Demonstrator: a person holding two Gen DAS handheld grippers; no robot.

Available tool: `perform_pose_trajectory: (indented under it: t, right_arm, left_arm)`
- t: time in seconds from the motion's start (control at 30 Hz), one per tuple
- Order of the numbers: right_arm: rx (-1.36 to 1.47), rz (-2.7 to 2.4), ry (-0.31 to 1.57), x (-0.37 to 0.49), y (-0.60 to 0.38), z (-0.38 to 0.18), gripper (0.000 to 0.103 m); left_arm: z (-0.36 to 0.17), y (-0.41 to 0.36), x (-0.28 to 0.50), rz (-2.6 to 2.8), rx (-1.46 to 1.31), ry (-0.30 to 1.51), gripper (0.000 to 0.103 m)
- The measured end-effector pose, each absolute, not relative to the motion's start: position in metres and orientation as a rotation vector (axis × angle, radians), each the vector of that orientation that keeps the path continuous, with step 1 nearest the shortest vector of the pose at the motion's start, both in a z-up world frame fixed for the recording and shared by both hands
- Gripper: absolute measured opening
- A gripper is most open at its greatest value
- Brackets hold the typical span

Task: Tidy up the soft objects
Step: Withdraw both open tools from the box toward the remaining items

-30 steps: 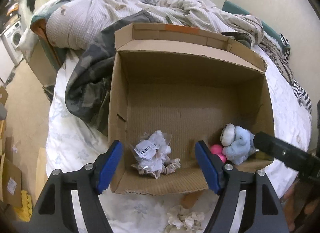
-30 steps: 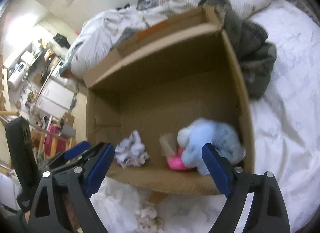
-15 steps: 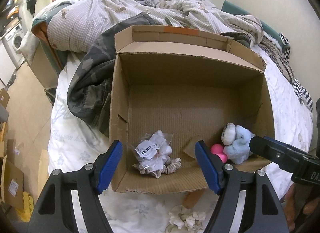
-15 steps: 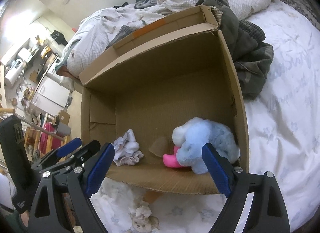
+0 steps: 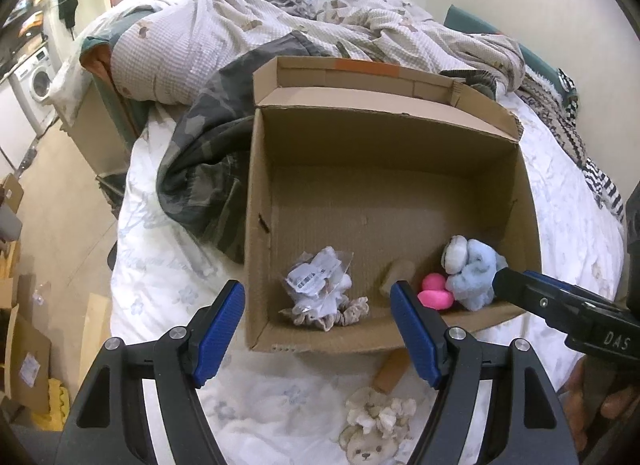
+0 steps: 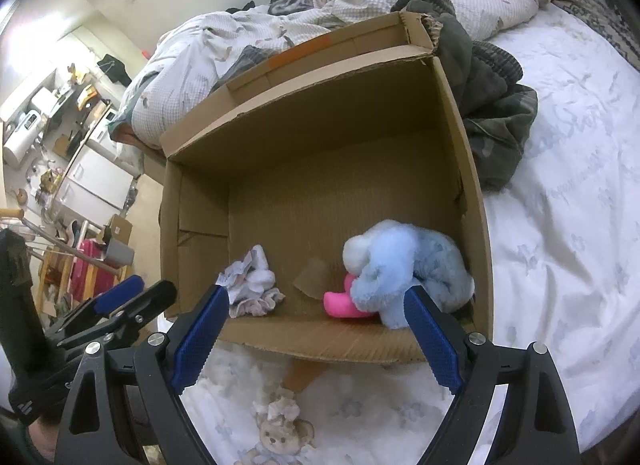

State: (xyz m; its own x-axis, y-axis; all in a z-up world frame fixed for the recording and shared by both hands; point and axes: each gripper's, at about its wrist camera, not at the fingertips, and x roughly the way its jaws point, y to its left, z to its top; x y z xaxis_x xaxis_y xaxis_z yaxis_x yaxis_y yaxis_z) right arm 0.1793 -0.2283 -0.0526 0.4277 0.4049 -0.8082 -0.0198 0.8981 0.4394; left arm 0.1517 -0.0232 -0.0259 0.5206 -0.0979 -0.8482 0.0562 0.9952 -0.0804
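An open cardboard box (image 5: 256,225) (image 6: 472,169) lies on the bed. Inside, near its front wall, are a light blue plush toy (image 5: 474,271) (image 6: 400,265), a pink soft toy (image 5: 434,295) (image 6: 340,301) and a plastic bag of scrunchies (image 5: 320,285) (image 6: 252,285). A small teddy bear (image 5: 374,431) (image 6: 280,431) lies on the sheet in front of the box. My left gripper (image 5: 318,331) is open and empty, just before the box's front edge. My right gripper (image 6: 316,339) is open and empty, in front of the blue plush.
A camouflage jacket (image 5: 204,169) (image 6: 492,105) lies beside the box. A crumpled duvet (image 5: 240,25) is heaped behind it. A brown block (image 5: 394,371) sticks out under the box's front. The floor and cardboard pieces (image 5: 24,345) lie left of the bed.
Both grippers have drawn back and risen from the box. The blue plush now rests in the box, free of the right gripper. The teddy bear has come into view.
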Motion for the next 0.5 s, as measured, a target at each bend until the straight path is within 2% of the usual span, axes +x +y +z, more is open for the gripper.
perform_pose_trajectory:
  t: [0.5]
  right_arm:
    - [0.342, 0.278, 1.097, 0.149, -0.226, -0.045, 0.095]
  left_arm:
    - [-0.032, -0.016, 0.124, -0.059, -0.047, 1.040, 0.073]
